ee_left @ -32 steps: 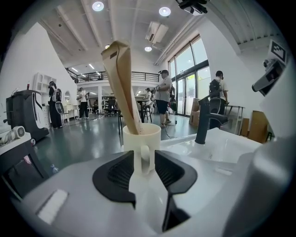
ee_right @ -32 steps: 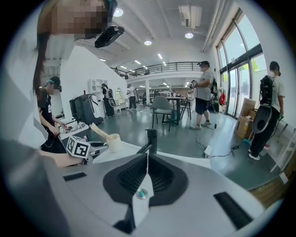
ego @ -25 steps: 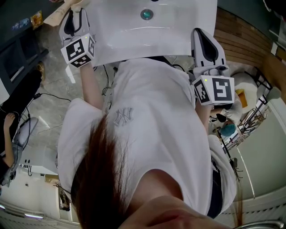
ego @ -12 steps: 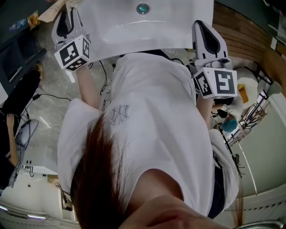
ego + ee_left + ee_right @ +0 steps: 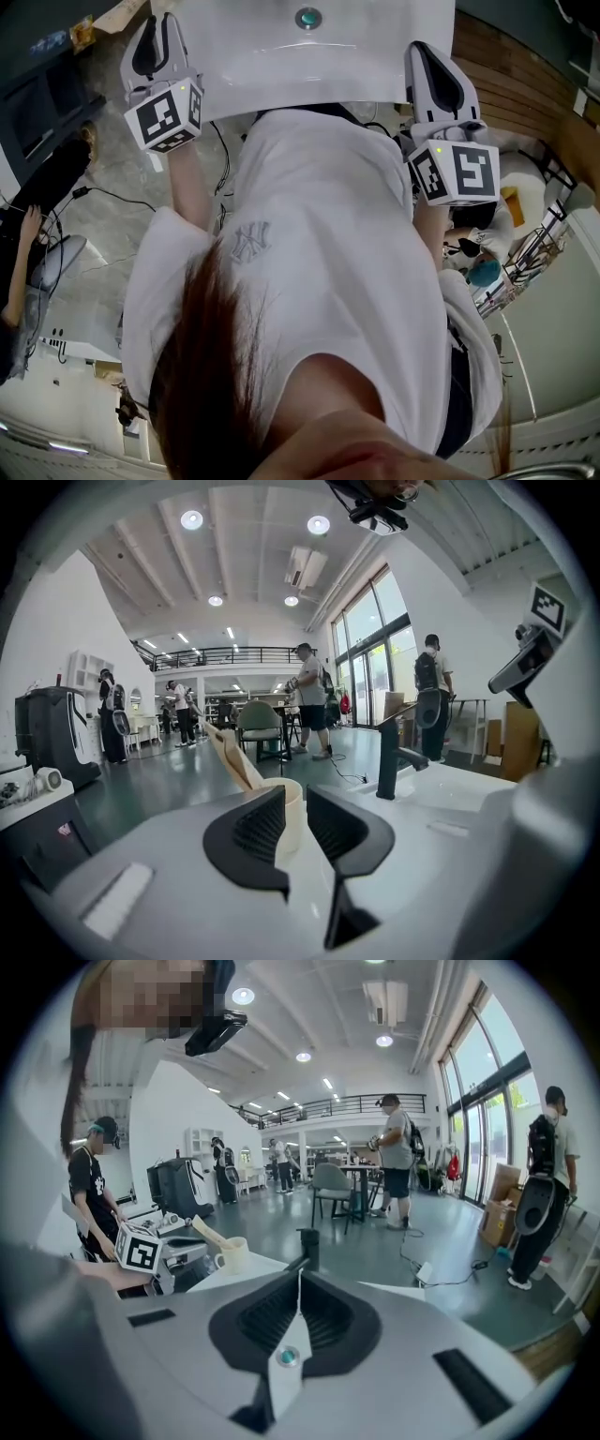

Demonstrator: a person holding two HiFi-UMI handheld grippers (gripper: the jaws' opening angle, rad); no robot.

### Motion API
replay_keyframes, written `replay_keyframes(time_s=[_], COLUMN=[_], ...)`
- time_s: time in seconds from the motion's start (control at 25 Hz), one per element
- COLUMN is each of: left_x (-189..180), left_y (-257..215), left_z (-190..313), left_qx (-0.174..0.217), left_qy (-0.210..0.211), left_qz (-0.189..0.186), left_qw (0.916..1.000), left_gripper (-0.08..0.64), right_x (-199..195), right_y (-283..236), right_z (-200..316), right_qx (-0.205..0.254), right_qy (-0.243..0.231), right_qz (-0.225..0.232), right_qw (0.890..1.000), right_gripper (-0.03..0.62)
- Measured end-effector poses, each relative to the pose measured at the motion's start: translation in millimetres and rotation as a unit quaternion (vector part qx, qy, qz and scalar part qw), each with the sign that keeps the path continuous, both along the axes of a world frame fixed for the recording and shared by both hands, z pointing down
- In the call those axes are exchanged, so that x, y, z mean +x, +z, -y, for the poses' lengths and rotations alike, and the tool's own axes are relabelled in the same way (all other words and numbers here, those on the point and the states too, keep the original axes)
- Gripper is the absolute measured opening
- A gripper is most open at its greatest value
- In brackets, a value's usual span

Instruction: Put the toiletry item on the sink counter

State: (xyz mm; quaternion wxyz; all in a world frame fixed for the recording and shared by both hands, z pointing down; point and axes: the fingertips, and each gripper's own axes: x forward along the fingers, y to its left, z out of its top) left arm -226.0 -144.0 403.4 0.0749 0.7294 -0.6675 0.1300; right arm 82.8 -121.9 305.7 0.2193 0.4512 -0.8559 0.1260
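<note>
Left gripper (image 5: 295, 789): the jaws stand at a narrow gap and have just been closing. The pads press on nothing, so it holds nothing.
Between the left jaws: only a view through the gap. A cream cup (image 5: 294, 822) stands just past the tips, and the left jaw covers part of it.
Right gripper (image 5: 299, 1283): the jaws are together with nothing in them. It hangs on the right of the faucet (image 5: 386, 761), over the counter's near edge.
Toiletry item (image 5: 234, 757): a pale flat tube, standing tilted in the cup with its top leaning away from the faucet.
Cup's place: upright on the white sink counter (image 5: 437, 781), left of the faucet and apart from it. The right gripper view shows it on that same side, with a handle.
Left gripper's place: left of the faucet, just in front of the cup. In that view its marker cube sits near the cup.
Done: judging by how things lie, the item is already on the counter, resting in the cup, and neither tool is on it.
Left: little, it seems. The left gripper only has to clear the cup without knocking it.
Risk: the tube stands loose and leaning, so a brush against the cup could tip it.
</note>
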Motion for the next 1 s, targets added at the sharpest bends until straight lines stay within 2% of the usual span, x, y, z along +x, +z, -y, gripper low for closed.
replay_keyframes(time_s=[0.4,0.68,1.0], left_x=[13.1,11.3,46.1], left_y=[-39.9,-61.0,-103.4], left_z=[-12.2,-20.2,-24.4], left_qx=[0.03,0.044,0.059], left_qy=[-0.003,0.0,0.017], left_qz=[-0.011,-0.003,-0.018], left_qw=[0.9995,0.999,0.998], left_gripper=[0.064,0.061,0.055], right_x=[8.5,11.3,28.3], right_y=[-5.7,-9.7,-20.3], right_z=[4.1,7.8,12.0], right_qx=[0.018,0.039,0.056], right_qy=[0.003,0.013,0.015], right_qz=[0.012,0.024,0.046], right_qw=[1.0,0.999,0.997], right_gripper=[0.011,0.011,0.011])
